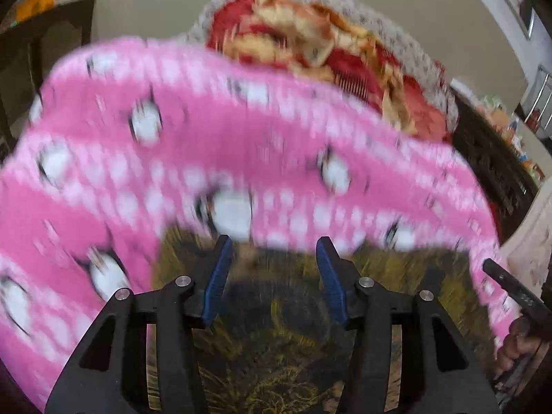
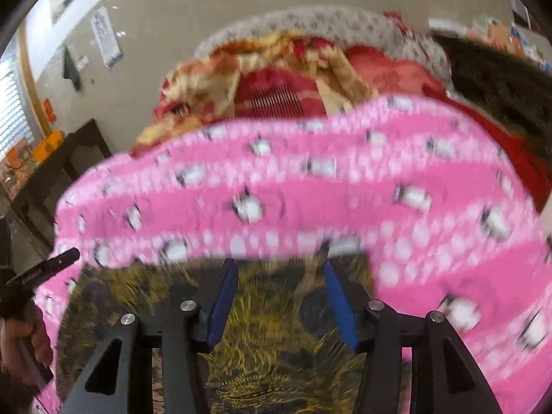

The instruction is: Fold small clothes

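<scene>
Both jaws part-open, nothing gripped: left gripper (image 1: 272, 241), right gripper (image 2: 281, 264). Pink garment (image 1: 214, 145) lies blurred just beyond the fingertips on dark patterned surface (image 1: 276, 345), red blanket (image 1: 310, 51) behind.

The small garment (image 1: 241, 145) is bright pink, banded with rows of pale white dots and scattered with white-bodied, black-edged figures that may be penguins, though blur hides their detail. Beneath it the surface cover (image 1: 276, 362) is dark, nearly black, with yellow-gold strokes, while behind lies a red blanket (image 1: 310, 45) with cream and orange patches, edged by a grey-white speckled cloth (image 2: 327, 20). Both the left gripper (image 1: 272, 245) and the right gripper (image 2: 281, 265) are black with blue pads, their pivots capped in silver, and the wall (image 2: 155, 10) behind is plain beige.
</scene>
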### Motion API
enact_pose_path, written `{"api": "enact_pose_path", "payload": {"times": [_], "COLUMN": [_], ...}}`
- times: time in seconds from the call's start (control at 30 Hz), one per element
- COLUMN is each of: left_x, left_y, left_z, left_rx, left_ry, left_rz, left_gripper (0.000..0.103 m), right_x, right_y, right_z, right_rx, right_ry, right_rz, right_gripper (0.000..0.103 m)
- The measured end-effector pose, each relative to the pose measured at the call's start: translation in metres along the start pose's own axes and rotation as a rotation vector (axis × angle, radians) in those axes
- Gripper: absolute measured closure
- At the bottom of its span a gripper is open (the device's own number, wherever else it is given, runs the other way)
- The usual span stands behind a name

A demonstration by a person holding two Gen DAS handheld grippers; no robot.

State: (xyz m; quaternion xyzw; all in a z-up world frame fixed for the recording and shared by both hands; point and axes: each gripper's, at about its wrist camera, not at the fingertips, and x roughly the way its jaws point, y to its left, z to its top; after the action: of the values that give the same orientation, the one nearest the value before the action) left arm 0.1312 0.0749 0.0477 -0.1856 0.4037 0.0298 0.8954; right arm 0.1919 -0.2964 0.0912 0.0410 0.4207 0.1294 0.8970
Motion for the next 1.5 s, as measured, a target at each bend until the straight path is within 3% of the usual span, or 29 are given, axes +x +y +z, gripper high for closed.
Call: {"api": "enact_pose_path", "payload": {"times": [0.07,0.1,0.13,0.17,0.23,0.3,0.6,0.7,0.77,0.83,0.9,1.0,1.07,1.1,1.2,1.27,1.33,1.4,1.47,1.5], "left_x": [0.013,0.006,-0.002,-0.004,0.002,0.004,0.011,0.008,0.008,0.008,0.007,0.007,0.007,0.007,-0.016,-0.045,-0.063,-0.073,-0.063,-0.062], "left_y": [0.008,0.015,0.019,0.022,0.031,0.032,0.032,0.039,0.038,0.038,0.040,0.043,0.042,0.041,0.023,0.002,-0.021,-0.043,-0.051,-0.051], "left_z": [-0.025,-0.032,-0.034,-0.036,-0.034,-0.033,-0.024,-0.026,-0.027,-0.028,-0.029,-0.029,-0.029,-0.027,-0.030,-0.049,-0.074,-0.105,-0.136,-0.147], "left_rx": [0.005,-0.009,-0.022,-0.030,-0.079,-0.089,-0.113,-0.126,-0.124,-0.121,-0.120,-0.129,-0.129,-0.125,-0.048,0.027,0.139,0.274,0.358,0.386], "left_ry": [0.024,-0.018,-0.051,-0.060,-0.037,-0.033,-0.027,-0.027,-0.028,-0.026,-0.027,-0.027,-0.024,-0.016,0.007,0.001,0.037,0.065,0.119,0.088], "left_rz": [0.028,0.001,-0.011,0.001,-0.024,-0.026,-0.059,-0.075,-0.072,-0.070,-0.077,-0.100,-0.103,-0.100,-0.078,-0.163,-0.202,-0.184,-0.115,-0.098], "left_gripper": [0.053,0.053,0.053,0.053,0.053,0.053,0.053,0.052,0.052,0.052,0.051,0.048,0.046,0.045,0.045,0.043,0.042,0.042,0.037,0.036], "right_x": [0.022,0.035,0.041,0.034,0.035,0.037,0.042,0.018,-0.011,-0.037,-0.049,-0.033,-0.035,-0.035,-0.032,-0.032,-0.034,-0.034,-0.033,-0.033], "right_y": [-0.001,-0.005,-0.016,-0.025,-0.039,-0.051,-0.065,-0.030,0.008,0.043,0.059,0.058,0.054,0.056,0.060,0.060,0.058,0.059,0.059,0.059], "right_z": [-0.022,-0.037,-0.044,-0.041,-0.040,-0.039,-0.037,-0.036,-0.046,-0.066,-0.089,-0.132,-0.148,-0.147,-0.147,-0.148,-0.149,-0.148,-0.147,-0.147], "right_rx": [-0.013,-0.030,0.009,0.046,0.087,0.131,0.219,0.096,-0.039,-0.138,-0.182,-0.188,-0.183,-0.191,-0.198,-0.201,-0.191,-0.191,-0.192,-0.193], "right_ry": [0.042,0.077,0.110,0.082,0.090,0.084,0.100,0.114,0.070,0.028,0.022,0.122,0.061,0.072,0.072,0.071,0.068,0.069,0.068,0.068], "right_rz": [-0.069,-0.110,-0.085,-0.066,-0.086,-0.042,0.059,-0.097,-0.124,-0.098,-0.148,-0.189,-0.181,-0.189,-0.208,-0.212,-0.199,-0.194,-0.195,-0.195], "right_gripper": [0.053,0.053,0.053,0.053,0.055,0.059,0.058,0.059,0.058,0.047,0.027,0.024,0.022,0.021,0.018,0.018,0.018,0.017,0.016,0.016]}}
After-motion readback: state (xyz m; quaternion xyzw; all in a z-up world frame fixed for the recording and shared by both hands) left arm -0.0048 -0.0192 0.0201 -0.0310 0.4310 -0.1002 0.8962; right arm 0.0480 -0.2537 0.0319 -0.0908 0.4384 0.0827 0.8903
